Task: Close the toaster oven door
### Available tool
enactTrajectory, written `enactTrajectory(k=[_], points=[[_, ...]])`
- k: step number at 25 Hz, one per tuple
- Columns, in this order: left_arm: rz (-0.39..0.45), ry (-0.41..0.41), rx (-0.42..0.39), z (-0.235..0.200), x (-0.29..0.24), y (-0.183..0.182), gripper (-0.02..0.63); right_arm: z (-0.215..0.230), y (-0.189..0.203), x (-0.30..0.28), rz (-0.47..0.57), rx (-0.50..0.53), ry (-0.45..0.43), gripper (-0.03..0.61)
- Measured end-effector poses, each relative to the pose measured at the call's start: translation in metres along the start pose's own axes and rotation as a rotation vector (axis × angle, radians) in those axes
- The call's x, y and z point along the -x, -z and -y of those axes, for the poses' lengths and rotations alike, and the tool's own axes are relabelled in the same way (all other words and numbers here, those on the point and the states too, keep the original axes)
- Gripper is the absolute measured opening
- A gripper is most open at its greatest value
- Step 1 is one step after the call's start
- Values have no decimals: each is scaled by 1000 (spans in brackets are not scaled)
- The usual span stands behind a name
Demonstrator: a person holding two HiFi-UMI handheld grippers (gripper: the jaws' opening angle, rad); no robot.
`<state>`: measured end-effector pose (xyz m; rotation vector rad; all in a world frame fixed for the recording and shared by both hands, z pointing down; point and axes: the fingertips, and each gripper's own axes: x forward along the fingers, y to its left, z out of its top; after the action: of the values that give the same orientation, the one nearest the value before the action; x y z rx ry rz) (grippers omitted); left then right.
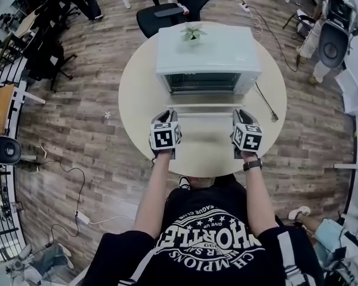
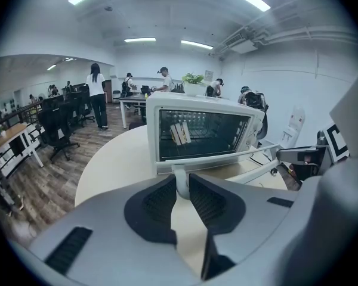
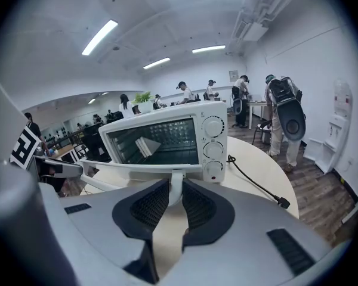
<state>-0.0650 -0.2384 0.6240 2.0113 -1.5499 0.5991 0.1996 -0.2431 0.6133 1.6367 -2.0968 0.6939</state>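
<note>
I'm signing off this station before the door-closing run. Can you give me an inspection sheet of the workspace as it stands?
Surface: round beige table, carrying the oven.
Job's things: toaster oven with its door folded down open; door handle faces the person.
Clutter: small potted plant on the oven's top.
Grippers: left gripper and right gripper each shut on the door handle, one near each end.
Cables: power cable lies on the table right of the oven, its plug resting there; floor cable at left.
Surroundings: wood floor, office chair behind the table, people at far desks.
</note>
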Motion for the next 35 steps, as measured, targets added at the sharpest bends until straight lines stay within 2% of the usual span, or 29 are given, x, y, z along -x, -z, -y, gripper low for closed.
enactTrajectory(k=[19, 35], points=[[42, -35, -46, -6, -18, -28, 84, 1, -34, -13, 27, 24, -4, 81], [33, -41, -94, -1, -13, -49, 84, -2, -53, -16, 44, 33, 1, 81]])
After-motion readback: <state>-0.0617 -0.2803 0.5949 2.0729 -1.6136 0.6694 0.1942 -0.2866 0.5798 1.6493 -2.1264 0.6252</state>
